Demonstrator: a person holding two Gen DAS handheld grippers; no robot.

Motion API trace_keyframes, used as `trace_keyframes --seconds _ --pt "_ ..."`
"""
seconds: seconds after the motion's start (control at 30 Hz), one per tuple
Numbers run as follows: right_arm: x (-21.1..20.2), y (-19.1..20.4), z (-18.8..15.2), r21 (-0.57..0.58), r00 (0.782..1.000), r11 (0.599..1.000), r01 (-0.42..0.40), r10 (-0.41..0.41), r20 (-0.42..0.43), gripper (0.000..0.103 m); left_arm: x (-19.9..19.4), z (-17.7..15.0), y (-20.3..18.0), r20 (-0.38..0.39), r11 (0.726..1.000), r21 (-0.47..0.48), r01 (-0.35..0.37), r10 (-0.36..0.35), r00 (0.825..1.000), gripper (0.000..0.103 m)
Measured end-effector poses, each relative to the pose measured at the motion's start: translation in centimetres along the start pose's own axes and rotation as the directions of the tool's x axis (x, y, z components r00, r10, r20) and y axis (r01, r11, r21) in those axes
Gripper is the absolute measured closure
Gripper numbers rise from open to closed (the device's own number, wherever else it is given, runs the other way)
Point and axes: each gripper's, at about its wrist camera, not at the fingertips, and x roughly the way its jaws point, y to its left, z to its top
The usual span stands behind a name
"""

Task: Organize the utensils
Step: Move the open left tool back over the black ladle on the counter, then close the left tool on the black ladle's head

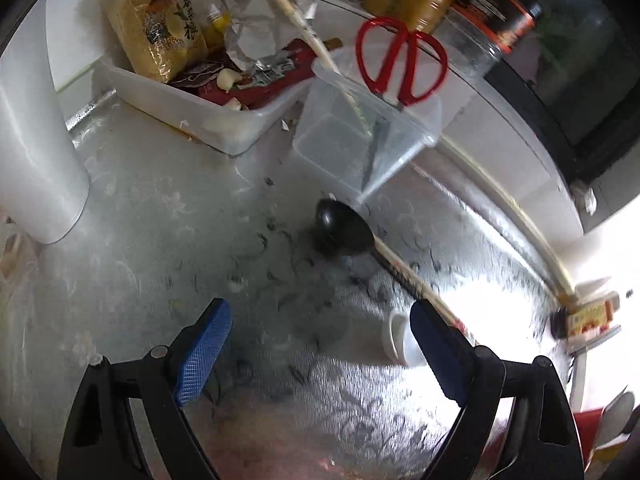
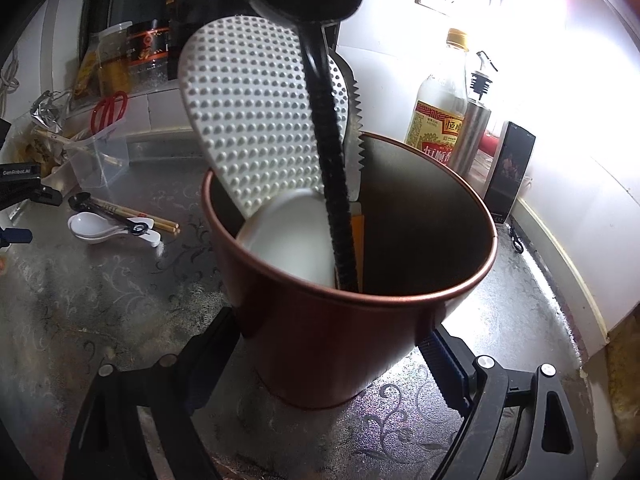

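Observation:
My right gripper [image 2: 328, 332] is shut on a copper-coloured cup [image 2: 360, 320], its pads pressing both sides near the base. The cup holds a white dotted rice paddle [image 2: 248, 120], a black ladle [image 2: 320, 92], a white spoon [image 2: 292, 236] and a serrated tool [image 2: 357, 128]. On the counter lie a black spoon [image 1: 340, 224], a white spoon [image 1: 398, 340] and chopsticks [image 1: 420, 284], also visible in the right wrist view as a black spoon [image 2: 80, 201], a white spoon [image 2: 90, 226] and chopsticks [image 2: 152, 218]. My left gripper [image 1: 320, 352] hangs open over the counter just short of them, with nothing between its fingers.
A clear plastic container [image 1: 340, 148] holds red scissors [image 1: 400, 60] and a chopstick. Beside it a white tray [image 1: 224, 120] is full of food packets. A white cylinder [image 1: 32, 152] stands at the left. A vinegar bottle [image 2: 436, 120], a steel dispenser [image 2: 476, 128] and a phone [image 2: 508, 168] line the wall.

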Motion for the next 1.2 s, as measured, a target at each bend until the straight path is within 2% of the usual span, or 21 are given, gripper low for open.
trace_keyframes --seconds 0.07,0.17,0.3,0.37,0.43,0.57,0.67,0.87,0.93,0.97,1.2 --pt "0.0 0.1 0.0 -0.001 1.0 1.0 0.003 -0.003 -0.002 0.013 0.5 1.1 0.6 -0.019 1.0 -0.026 0.014 -0.014 1.0 0.012" --pt "0.1 0.2 0.0 -0.006 1.0 1.0 0.01 -0.01 -0.006 0.013 1.3 2.7 1.3 -0.05 0.998 -0.058 -0.035 0.032 0.998 0.012" --pt "0.0 0.3 -0.1 -0.01 1.0 1.0 0.016 -0.016 -0.011 0.013 1.9 4.1 1.5 -0.043 0.998 -0.066 -0.004 0.001 0.999 0.013" --pt "0.0 0.4 -0.1 -0.012 1.0 1.0 0.02 -0.02 -0.013 0.012 2.2 4.6 1.2 -0.042 0.999 -0.052 0.005 -0.007 0.999 0.018" --pt "0.1 0.5 -0.1 -0.015 1.0 1.0 0.024 -0.025 -0.015 0.012 2.7 5.2 0.9 -0.052 0.999 -0.047 0.008 -0.01 0.999 0.037" --pt "0.1 0.6 -0.1 -0.02 0.999 0.999 0.03 -0.031 -0.02 0.012 3.7 6.3 -0.1 -0.059 0.999 -0.032 0.003 -0.005 0.998 0.04" --pt "0.2 0.6 -0.1 -0.023 0.999 0.999 0.036 -0.036 -0.022 0.012 4.7 6.8 -0.9 -0.073 1.0 -0.017 0.004 -0.006 0.997 0.049" --pt "0.1 0.7 -0.1 -0.025 0.999 0.999 0.037 -0.038 -0.022 0.012 6.0 6.5 -2.0 -0.081 1.0 0.009 -0.028 0.029 0.996 0.074" --pt "0.1 0.7 -0.1 -0.024 0.999 0.999 0.037 -0.037 -0.022 0.012 6.2 6.4 -1.9 -0.079 1.0 0.004 -0.028 0.028 0.997 0.091" --pt "0.1 0.7 -0.1 -0.025 0.999 0.999 0.037 -0.038 -0.022 0.012 6.2 6.3 -1.8 -0.075 0.999 0.002 -0.033 0.033 0.997 0.094" --pt "0.1 0.7 -0.1 -0.024 0.999 0.999 0.037 -0.037 -0.023 0.012 4.3 4.5 -0.1 -0.03 1.0 -0.031 0.001 -0.002 1.0 0.095"
